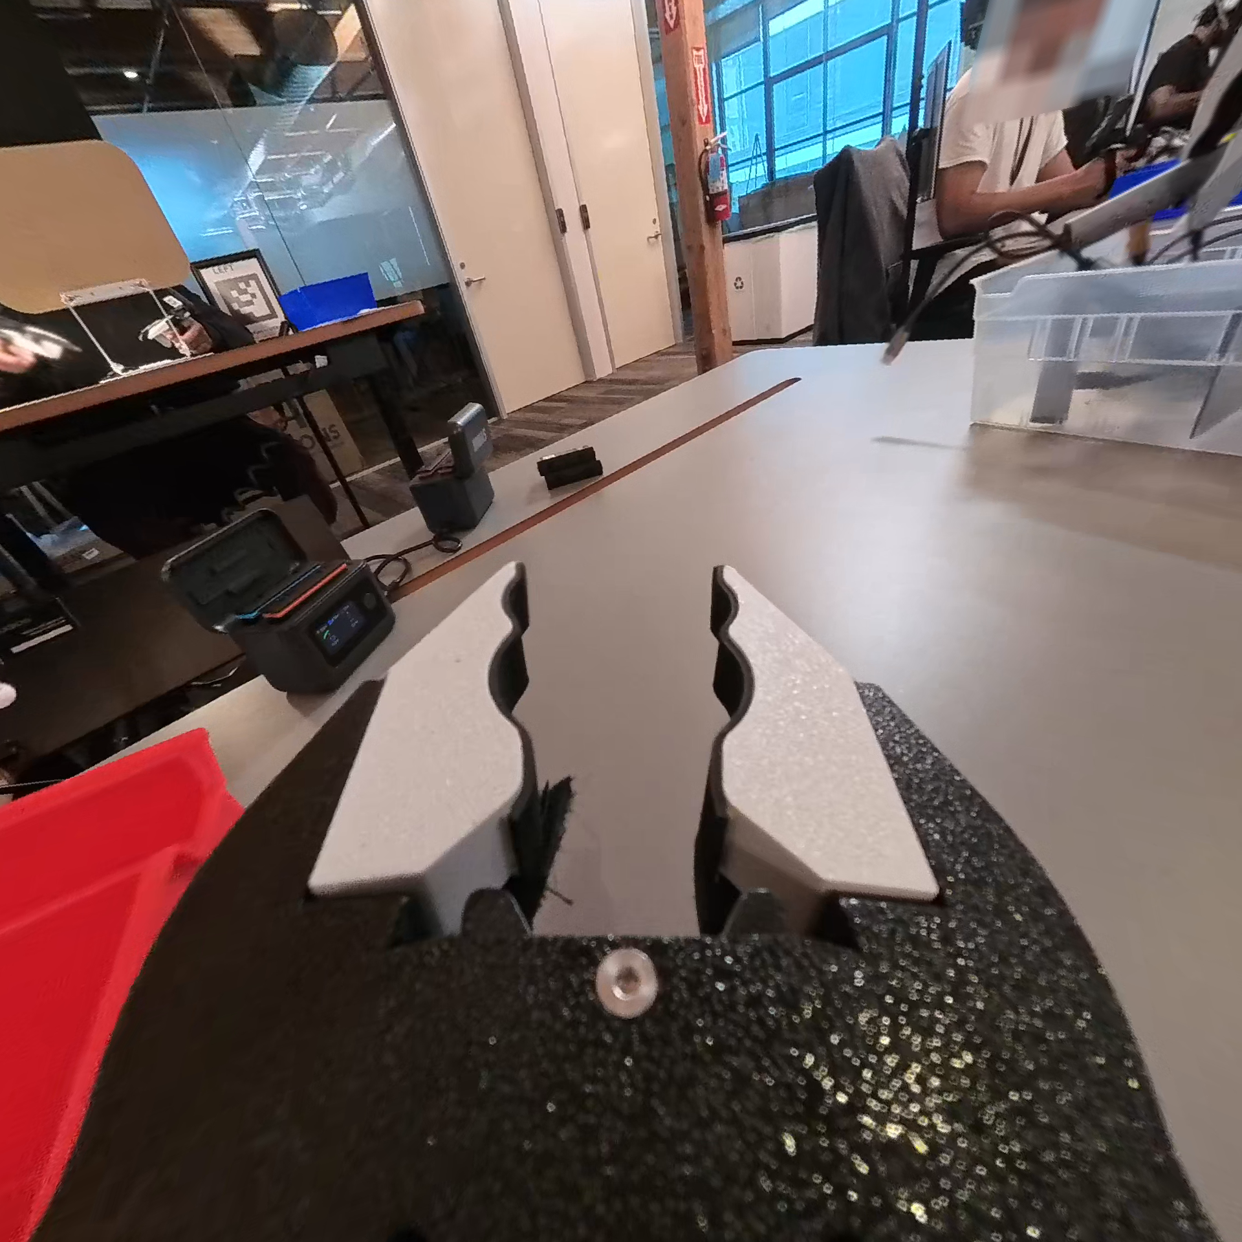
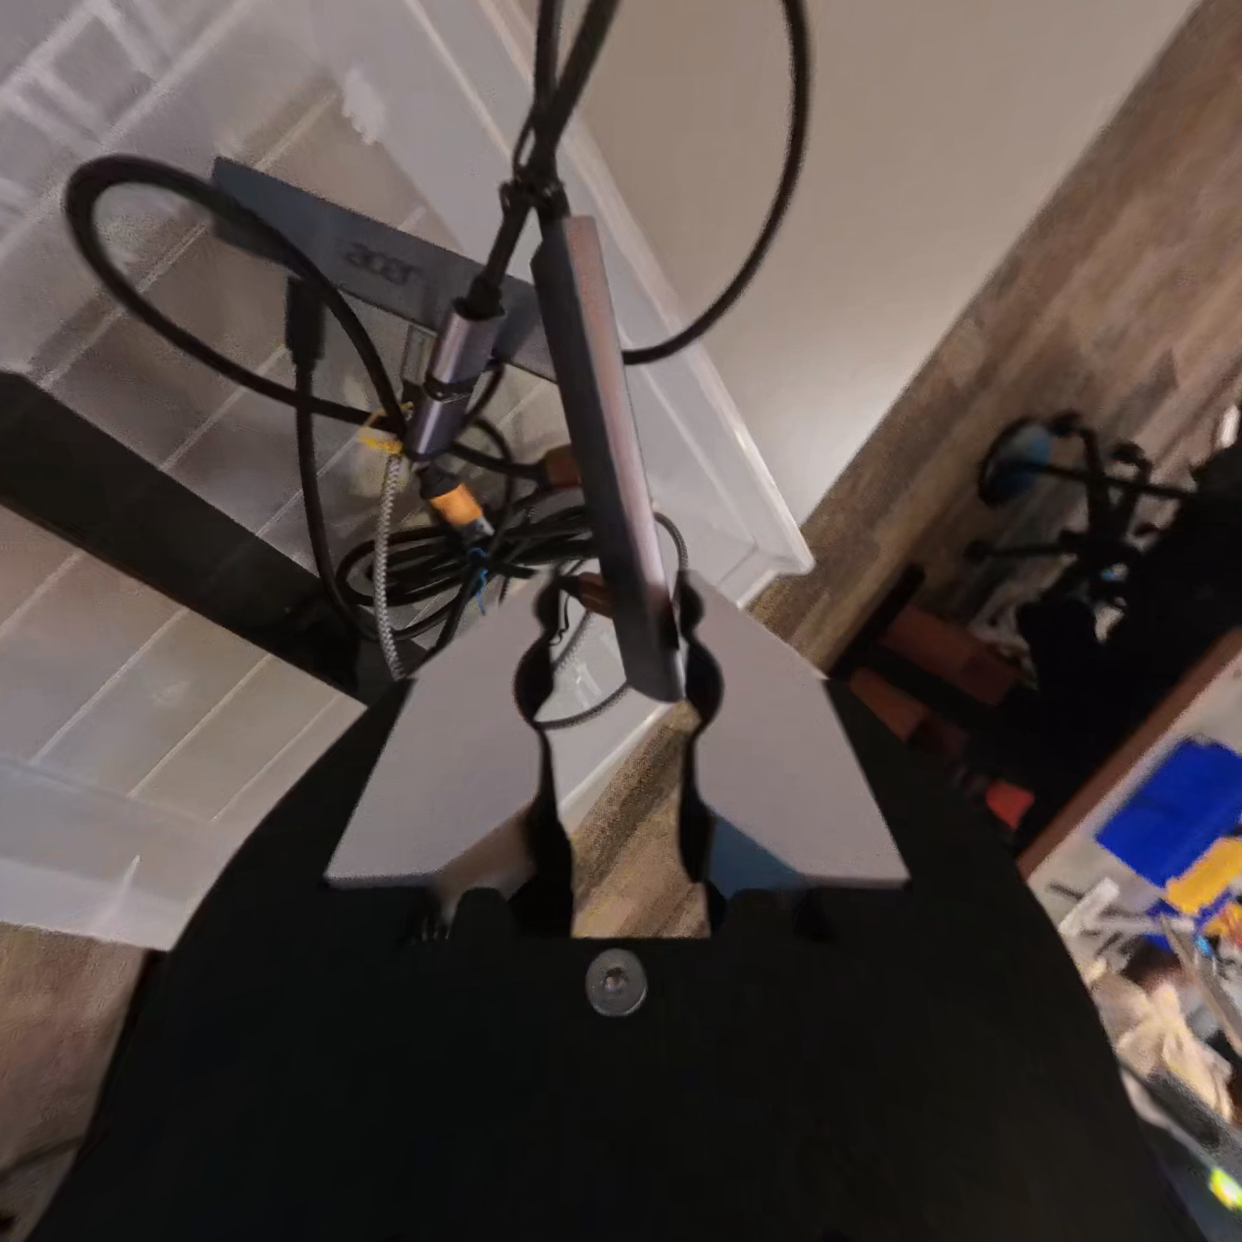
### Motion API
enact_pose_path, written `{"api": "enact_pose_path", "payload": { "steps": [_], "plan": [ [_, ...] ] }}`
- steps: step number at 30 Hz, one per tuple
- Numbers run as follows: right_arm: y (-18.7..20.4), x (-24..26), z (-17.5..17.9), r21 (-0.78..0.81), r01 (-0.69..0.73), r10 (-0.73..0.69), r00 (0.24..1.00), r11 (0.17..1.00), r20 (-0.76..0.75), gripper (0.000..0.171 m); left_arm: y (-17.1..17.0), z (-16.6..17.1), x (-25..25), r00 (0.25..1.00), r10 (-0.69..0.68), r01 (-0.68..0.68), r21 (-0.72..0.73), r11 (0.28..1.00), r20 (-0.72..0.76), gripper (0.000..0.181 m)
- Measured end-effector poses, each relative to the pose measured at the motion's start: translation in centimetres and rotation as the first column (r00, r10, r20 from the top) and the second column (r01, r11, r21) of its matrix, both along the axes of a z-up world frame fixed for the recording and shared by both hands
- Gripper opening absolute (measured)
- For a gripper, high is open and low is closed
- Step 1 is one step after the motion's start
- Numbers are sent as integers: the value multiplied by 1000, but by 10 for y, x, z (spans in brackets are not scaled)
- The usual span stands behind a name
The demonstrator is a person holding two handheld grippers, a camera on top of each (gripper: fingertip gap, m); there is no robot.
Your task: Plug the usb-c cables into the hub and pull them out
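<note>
I have the hub [image 2: 608, 457], a slim grey bar, pinched by its near end between the tips of my right gripper [image 2: 628, 628], so it sticks out forward from the fingers and hangs above the clear plastic bin [image 2: 712, 430]. A black cable [image 2: 783, 222] loops away from its far end, and a metal-shelled plug [image 2: 450, 376] dangles just beside the hub; the blur keeps me from telling whether it is seated in a port. In the bin beneath lie a coiled black cable bundle [image 2: 457, 558], a braided white cable [image 2: 386, 537] and a dark grey box [image 2: 376, 262]. My left gripper [image 1: 618, 591] sits low over the grey table [image 1: 874, 571], its fingers spread apart with nothing between them. To its left are a red tray [image 1: 87, 894] and a dark case with a small screen [image 1: 302, 625].
</note>
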State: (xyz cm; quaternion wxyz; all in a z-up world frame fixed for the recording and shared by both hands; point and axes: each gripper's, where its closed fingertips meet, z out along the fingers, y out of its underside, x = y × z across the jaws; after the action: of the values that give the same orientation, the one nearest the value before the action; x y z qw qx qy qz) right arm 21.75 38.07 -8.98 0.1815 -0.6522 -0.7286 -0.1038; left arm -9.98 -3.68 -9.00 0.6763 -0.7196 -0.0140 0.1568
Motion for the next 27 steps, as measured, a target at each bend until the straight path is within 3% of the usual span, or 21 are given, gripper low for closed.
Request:
{"api": "enact_pose_path", "payload": {
  "steps": [2, 4, 6, 7, 9, 12, 13, 16, 21, 23, 27],
  "plan": [
    [-1, -6, 27, 116, 39, -27, 994, 992, -107, 64, -1, 0, -2, 1000, 13, -13, 1, 1000, 3, 57],
    [-6, -14, 72, 310, 79, 15, 956, 947, -291, 83, -1, 0, -5, 999, 27, -27, 2, 1000, 22, 68],
    [-20, -12, 130, 502, 222, 78, 857, 836, -509, 79, -2, 0, -11, 997, 67, -68, 10, 998, 37, 97],
    [-42, -16, 150, 506, 268, 135, 768, 820, -626, 78, -2, 1, -13, 996, 84, -84, 9, 996, 34, 112],
    [-108, -34, 170, 412, 241, 233, 536, 879, -812, 78, -2, 1, -11, 996, 86, -87, 13, 996, 17, 125],
    [-234, -75, 166, 302, -41, 304, 188, 952, -934, 76, -1, 4, -7, 996, 83, -82, 30, 996, -15, 129],
    [-270, -89, 155, 272, -142, 288, 113, 952, -951, 76, 0, 4, -6, 996, 85, -84, 23, 996, -27, 130],
    [-315, -134, 103, 303, -227, 325, 67, 926, -943, 76, 0, -2, -1, 993, 93, -94, -14, 995, -73, 131],
    [-307, -176, 30, 292, -210, 307, 42, 933, -951, 68, -7, -6, 6, 975, 130, -142, -55, 988, -180, 129],
    [-310, -177, 20, 307, -248, 338, 95, 919, -936, 68, -8, -6, 11, 973, 122, -136, -59, 989, -195, 128],
    [-303, -170, 16, 280, -249, 304, 64, 927, -950, 60, -5, -5, 20, 977, 80, -92, -56, 994, -196, 128]
  ]
}}
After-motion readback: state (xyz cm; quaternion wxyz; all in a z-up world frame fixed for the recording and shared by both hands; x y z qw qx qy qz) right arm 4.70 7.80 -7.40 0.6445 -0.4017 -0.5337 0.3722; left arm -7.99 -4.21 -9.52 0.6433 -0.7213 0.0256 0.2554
